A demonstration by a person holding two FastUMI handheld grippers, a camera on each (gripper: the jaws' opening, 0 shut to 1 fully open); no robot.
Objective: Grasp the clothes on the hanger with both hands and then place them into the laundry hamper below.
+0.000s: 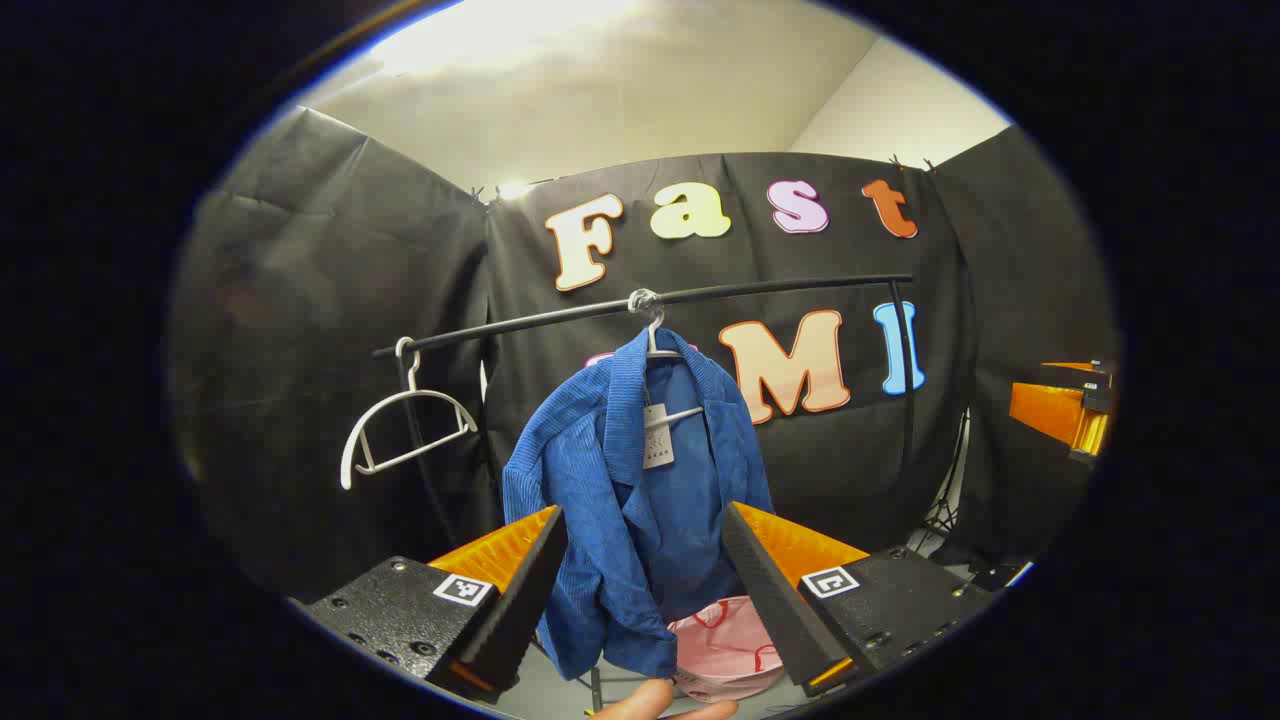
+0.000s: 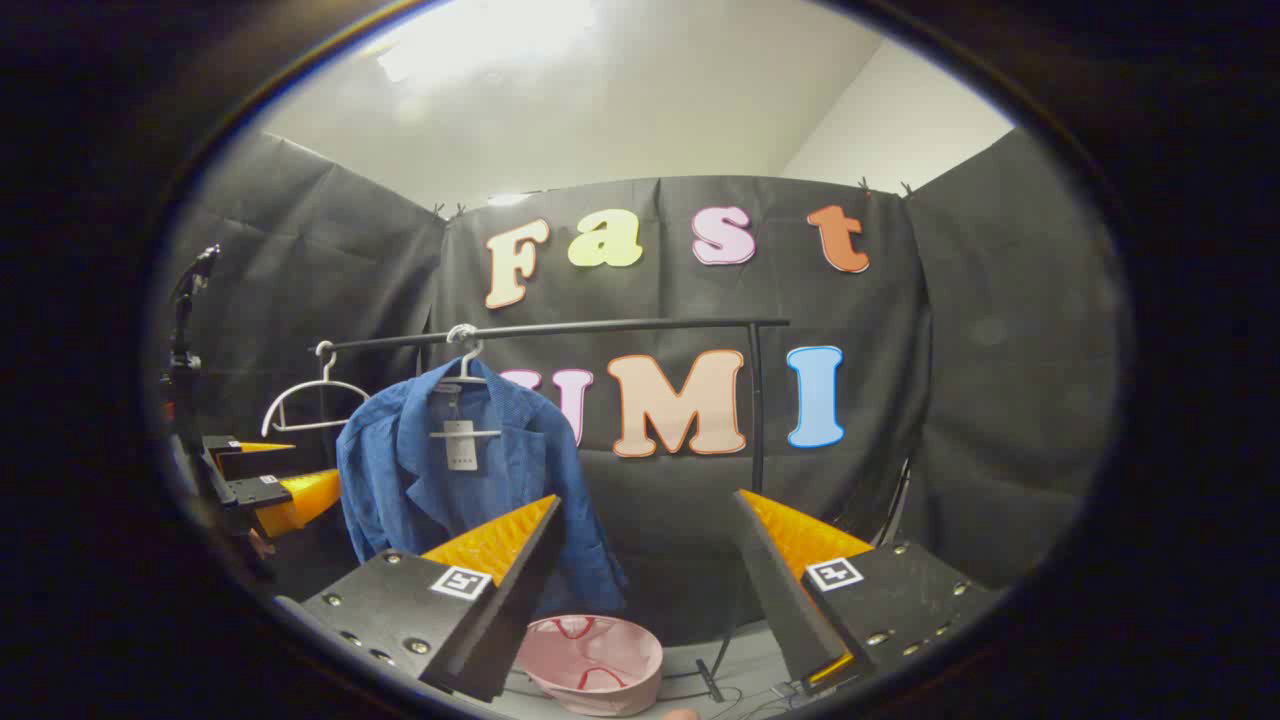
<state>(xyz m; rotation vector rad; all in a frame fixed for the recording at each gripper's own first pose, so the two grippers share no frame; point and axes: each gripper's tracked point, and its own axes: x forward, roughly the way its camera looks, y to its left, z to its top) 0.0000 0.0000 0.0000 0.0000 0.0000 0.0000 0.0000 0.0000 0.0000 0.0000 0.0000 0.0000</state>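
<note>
Black-draped booth: blue jacket [image 1: 640, 500] on its hanger [image 1: 655, 345] on the rail [image 1: 700, 295], pink hamper [image 2: 597, 662] below, left gripper [image 1: 645, 570] and right gripper [image 2: 650, 570] both spread, short of it, nothing grasped, so whole task remains.

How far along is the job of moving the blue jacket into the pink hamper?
Nothing is done yet: the blue jacket hangs on its hanger on the rail. In hand: the left gripper and right gripper are open, facing it. Left: grasping it and lowering it into the pink hamper below.
</note>
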